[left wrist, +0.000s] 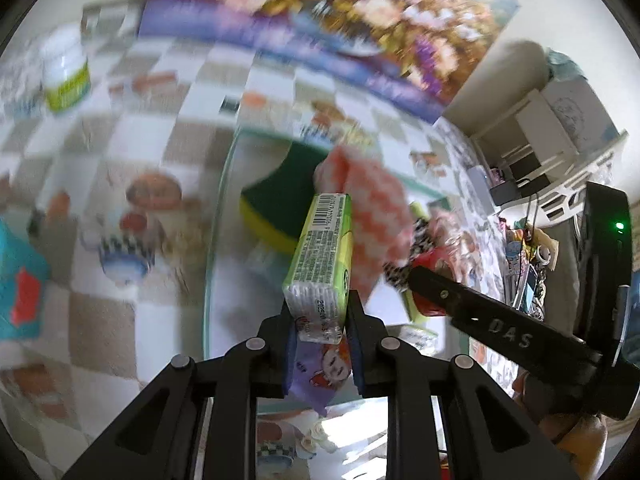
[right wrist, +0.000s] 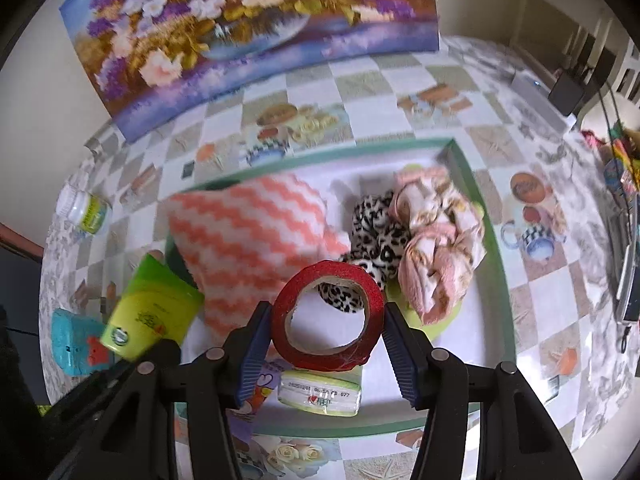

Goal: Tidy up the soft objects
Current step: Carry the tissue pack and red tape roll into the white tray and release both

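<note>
The surface [right wrist: 532, 300] wore a checked cloth of white and tan squares, with little pictures of cups, cakes and flowers on it. A big flower painting [right wrist: 256, 36] leaned at the back, at 12 o'clock in the right wrist view. A white jar with a green label [right wrist: 82, 206] stood at 9 o'clock, well apart from the tray. A blue pack with a red shape [right wrist: 78, 344] lay at 8 o'clock. At 3 o'clock in the left wrist view were white shelves [left wrist: 548, 136] and a messy pile of small things.

A white tray with a green rim [right wrist: 490, 240] sat in the middle. In it lay an orange and white zigzag cloth [right wrist: 248, 240], a black and white spotted scrunchie [right wrist: 376, 232] and a pink flowery cloth [right wrist: 436, 248], all close together. A green and yellow sponge [left wrist: 276, 208] lay in the tray too.

The left gripper [left wrist: 320, 320] had its jaws nearly closed on a green tissue pack [left wrist: 320, 256], above the tray. The pack had a barcode and tiny print too small to read.

The right gripper [right wrist: 326, 332] had its jaws about half open, pressed on both sides of a red tape roll [right wrist: 332, 284], above the tray. Just under it lay another tissue pack [right wrist: 320, 396] with a date stamp, blurry, and a heart mark. The right gripper's arm read "DAS" in the left wrist view.
</note>
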`<state>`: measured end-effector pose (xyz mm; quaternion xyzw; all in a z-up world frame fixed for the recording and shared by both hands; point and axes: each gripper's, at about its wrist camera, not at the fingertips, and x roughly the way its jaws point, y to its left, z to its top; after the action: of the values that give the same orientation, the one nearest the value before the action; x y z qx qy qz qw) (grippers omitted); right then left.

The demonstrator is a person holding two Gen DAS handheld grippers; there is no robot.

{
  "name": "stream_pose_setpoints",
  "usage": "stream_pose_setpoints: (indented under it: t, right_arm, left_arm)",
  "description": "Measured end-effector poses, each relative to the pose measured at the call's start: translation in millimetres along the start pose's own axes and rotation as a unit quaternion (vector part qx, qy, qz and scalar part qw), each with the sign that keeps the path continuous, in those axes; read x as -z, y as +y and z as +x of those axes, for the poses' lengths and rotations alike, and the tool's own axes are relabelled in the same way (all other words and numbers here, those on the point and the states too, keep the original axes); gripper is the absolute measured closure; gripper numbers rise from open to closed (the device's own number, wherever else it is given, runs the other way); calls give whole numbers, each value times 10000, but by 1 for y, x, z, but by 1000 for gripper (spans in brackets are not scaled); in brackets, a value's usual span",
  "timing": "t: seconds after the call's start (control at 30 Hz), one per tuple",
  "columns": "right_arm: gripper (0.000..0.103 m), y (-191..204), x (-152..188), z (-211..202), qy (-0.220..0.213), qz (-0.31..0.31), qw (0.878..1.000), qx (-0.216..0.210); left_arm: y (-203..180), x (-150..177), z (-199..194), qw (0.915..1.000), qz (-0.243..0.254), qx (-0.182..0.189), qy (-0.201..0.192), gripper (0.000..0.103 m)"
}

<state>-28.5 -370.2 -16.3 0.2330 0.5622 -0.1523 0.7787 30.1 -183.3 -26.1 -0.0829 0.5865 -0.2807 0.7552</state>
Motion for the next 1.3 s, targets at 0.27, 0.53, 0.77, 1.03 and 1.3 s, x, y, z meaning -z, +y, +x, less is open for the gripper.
stream_pose_setpoints:
  t: [0.27, 0.53, 0.77, 1.03, 1.3]
  right_arm:
    - [45, 3, 2, 10, 165, -67, 9998, 24]
    - [44, 4, 1, 7, 149, -90, 9997, 176]
    - [43, 4, 1, 2, 116, -116, 9995, 271]
    - [40, 10, 5, -2, 74, -209, 9991, 373]
    - [40, 16, 10, -11, -55, -299, 9988, 376]
  left_arm:
    - [18, 8, 18, 9986, -342, -146, 383, 80]
    - [14, 6, 13, 9985, -273, -329, 328, 64]
    - [9, 8, 0, 9995, -132, -269, 132, 55]
    - [6, 11, -8, 9996, 2, -298, -27, 46]
    - [11, 10, -21, 9972, 61, -639, -391, 43]
